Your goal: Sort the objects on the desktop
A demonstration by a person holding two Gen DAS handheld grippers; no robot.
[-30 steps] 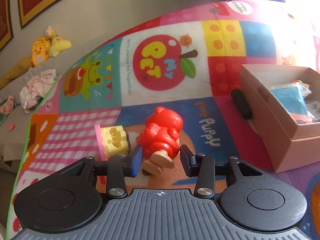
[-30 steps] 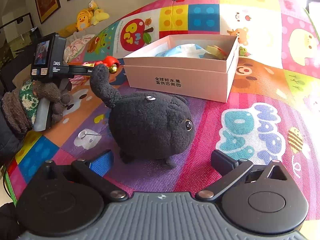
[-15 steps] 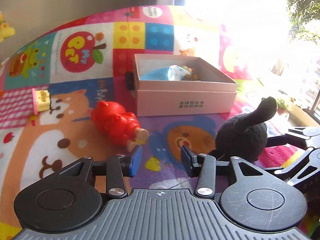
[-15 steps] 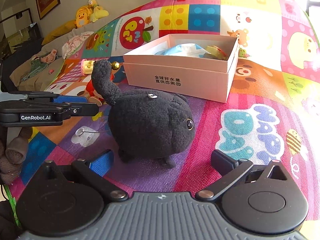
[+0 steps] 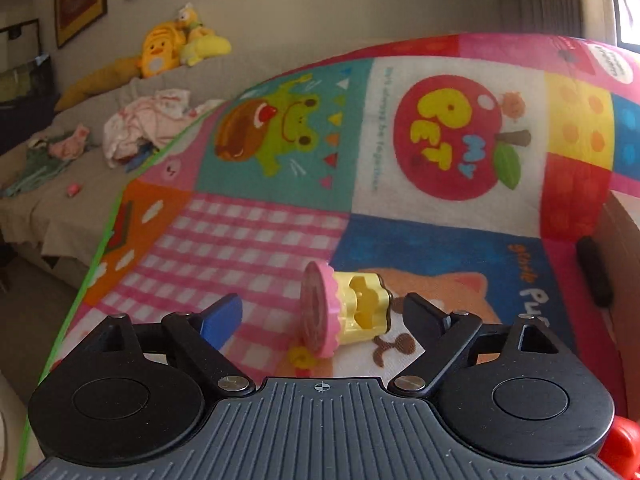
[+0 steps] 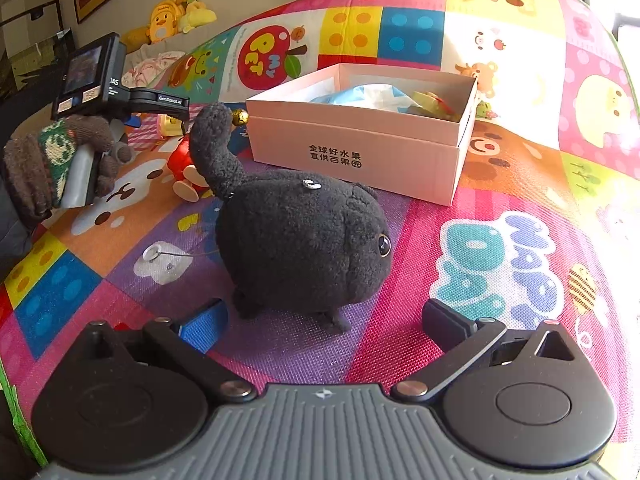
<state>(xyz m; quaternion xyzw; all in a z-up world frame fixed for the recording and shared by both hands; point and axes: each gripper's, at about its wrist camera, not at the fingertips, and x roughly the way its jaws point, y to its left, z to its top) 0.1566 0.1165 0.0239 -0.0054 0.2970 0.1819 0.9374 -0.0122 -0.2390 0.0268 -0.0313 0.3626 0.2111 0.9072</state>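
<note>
The left gripper [image 5: 322,312], jaws just spread wide, faces a small, hard, light pink-and-yellow toy [image 5: 344,314], best pinched across its yellow middle.

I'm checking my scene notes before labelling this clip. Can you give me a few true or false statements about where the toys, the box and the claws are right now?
1. The left claw is open, with the pink and yellow toy lying on its side between its fingers, untouched. True; its jaws have just been opening.
2. The black plush lies inside the cardboard box. False: it sits on the play mat in front of the box.
3. The right claw is shut on the plush. False: it is open and clear of it.
4. The red toy figure lies on the mat, beyond the plush's tail. True.
</note>
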